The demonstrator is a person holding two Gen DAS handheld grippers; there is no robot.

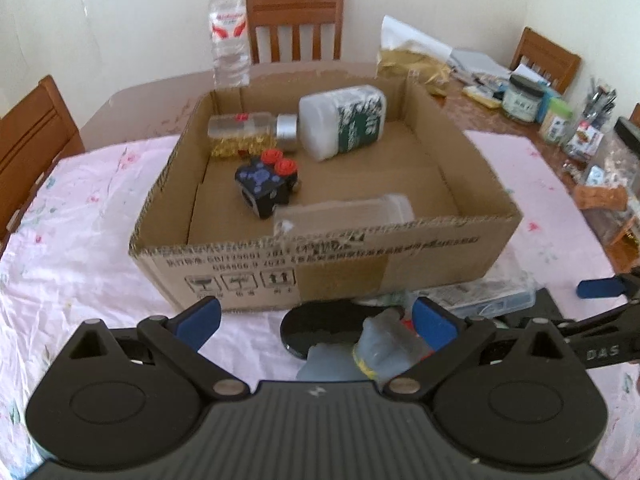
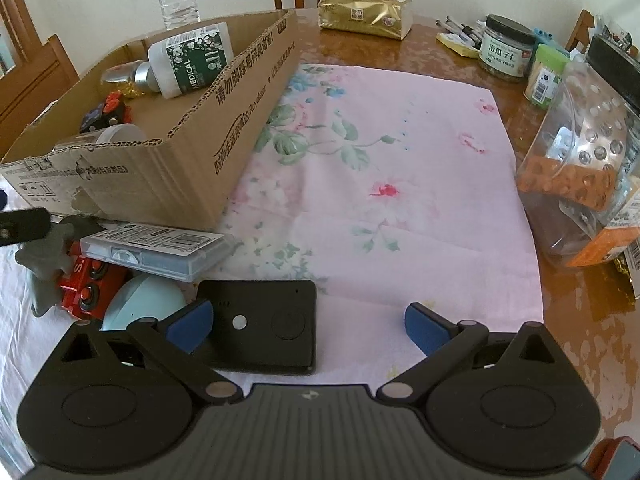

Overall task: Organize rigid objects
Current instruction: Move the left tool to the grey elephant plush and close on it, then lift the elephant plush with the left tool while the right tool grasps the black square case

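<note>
A cardboard box (image 1: pixel 400 268) holds a white medical bottle (image 1: pixel 344 120), a clear jar with gold bits (image 1: pixel 244 132), a black toy with red wheels (image 1: pixel 268 184) and a clear jar (image 1: pixel 348 210). My left gripper (image 1: pixel 316 316) is open in front of the box, over a grey figurine (image 1: pixel 380 348) and a black oval (image 1: pixel 320 328). My right gripper (image 2: pixel 308 328) is open, its left finger over a black flat device (image 2: pixel 268 324). Beside it lie a clear case (image 2: pixel 156 248), a red toy (image 2: pixel 88 284), the grey figurine (image 2: pixel 48 256) and a pale blue round object (image 2: pixel 140 300).
A water bottle (image 1: pixel 228 32) stands behind the box. A gold tissue pack (image 2: pixel 364 12), jars (image 2: pixel 506 46) and a clear plastic container (image 2: pixel 588 164) crowd the table's right side. Wooden chairs (image 1: pixel 296 24) surround the table. A pink floral cloth (image 2: pixel 380 184) covers the middle.
</note>
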